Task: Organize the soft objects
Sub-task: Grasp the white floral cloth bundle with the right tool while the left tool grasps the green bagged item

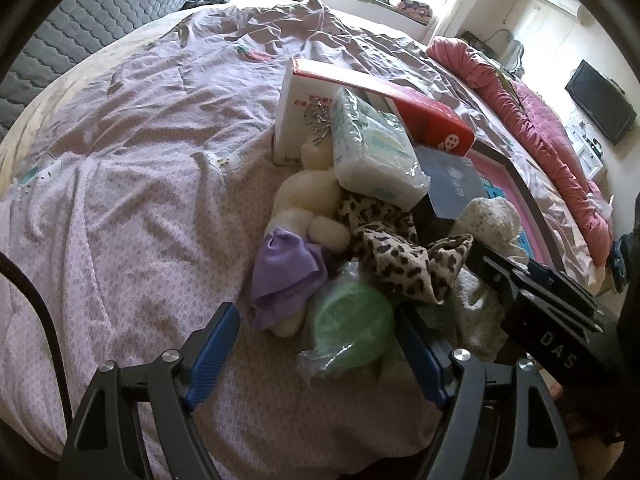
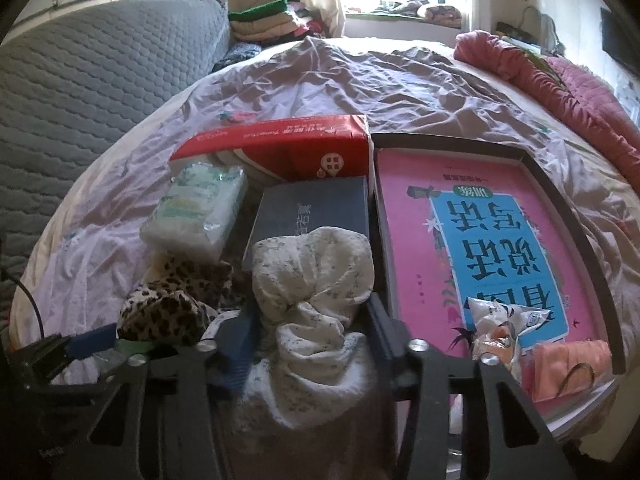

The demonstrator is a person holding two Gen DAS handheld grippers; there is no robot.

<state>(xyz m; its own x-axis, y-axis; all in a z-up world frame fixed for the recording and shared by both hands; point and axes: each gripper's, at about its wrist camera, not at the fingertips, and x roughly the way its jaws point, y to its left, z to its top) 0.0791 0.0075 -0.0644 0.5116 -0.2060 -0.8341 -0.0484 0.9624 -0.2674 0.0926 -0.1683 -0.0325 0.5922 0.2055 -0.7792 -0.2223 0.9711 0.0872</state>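
A white floral cloth bundle (image 2: 316, 272) lies in the pile on the bed, and my right gripper (image 2: 312, 332) is shut on its pinched waist. In the left wrist view the same gripper (image 1: 492, 264) reaches in from the right beside the bundle (image 1: 488, 216). My left gripper (image 1: 316, 312) stands open, its blue pads (image 1: 216, 340) either side of a green soft item in clear plastic (image 1: 348, 332) without pressing it. A leopard-print cloth (image 1: 392, 248), a cream plush toy (image 1: 308, 196) with a purple cloth (image 1: 284, 276) and a wrapped tissue pack (image 1: 372, 148) lie beyond.
A red and white box (image 2: 288, 144) and a dark blue box (image 2: 316, 204) sit behind the pile. A pink book (image 2: 480, 240) fills a dark tray (image 2: 568, 216), with a snack wrapper (image 2: 500, 328) and a pink pouch (image 2: 568, 364) on it. Lilac bedsheet (image 1: 140, 180) spreads left; a red quilt (image 2: 560, 80) lies right.
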